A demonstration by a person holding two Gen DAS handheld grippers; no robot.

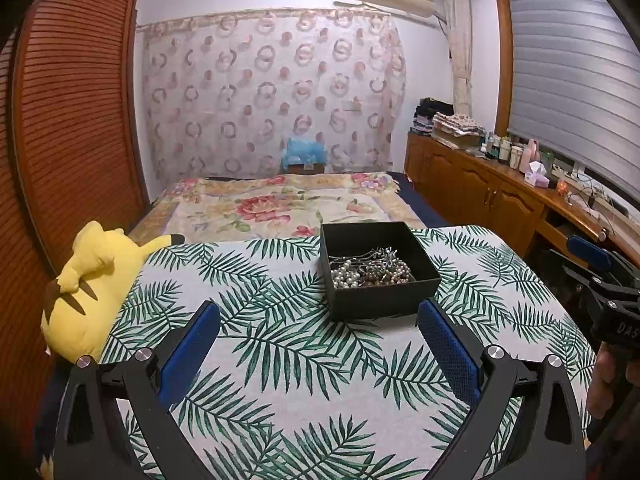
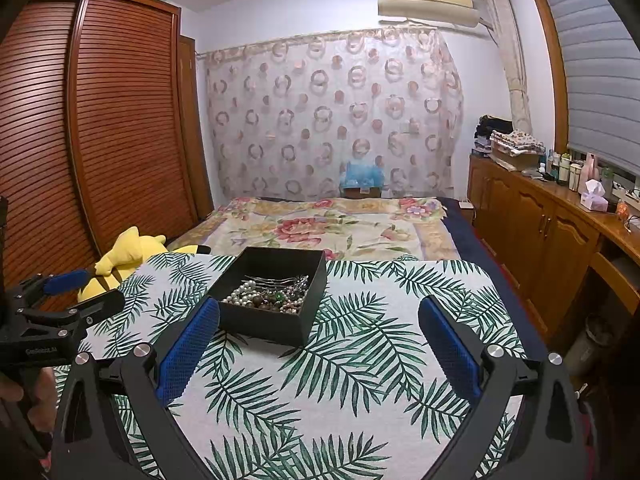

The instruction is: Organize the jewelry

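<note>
The jewelry (image 1: 370, 272) lies in a tangled heap inside the black box (image 1: 380, 304): pearl strands toward the lower left of the heap, darker beads beside them, and thin silver pins fanned across the top. In my left wrist view the box sits just right of centre; in the right wrist view it sits left of centre, so it is between my two tools. It rests on the palm-leaf cloth (image 1: 280, 340), and I see no loose pieces on the cloth around it.

My left gripper (image 1: 320, 344) hangs spread wide and holds nothing, its blue pads (image 1: 448, 344) short of the box's near wall. My right gripper (image 2: 320, 344) is likewise splayed and empty, with one pad (image 2: 188, 348) low beside the box's near corner. Each tool also shows at the edge of the other's view, with the person's hand on its handle.

As I judge it, everything being in the box fits either a collection finished and put away, or a jumble waiting to be sorted out; these views cannot settle which. If pieces must be picked, the strands are interlaced, so a pinch on one would likely drag its neighbours.

A yellow plush toy (image 1: 88, 292) lies off the cloth's left edge, and the flowered bedspread (image 1: 280, 204) stretches behind.
</note>
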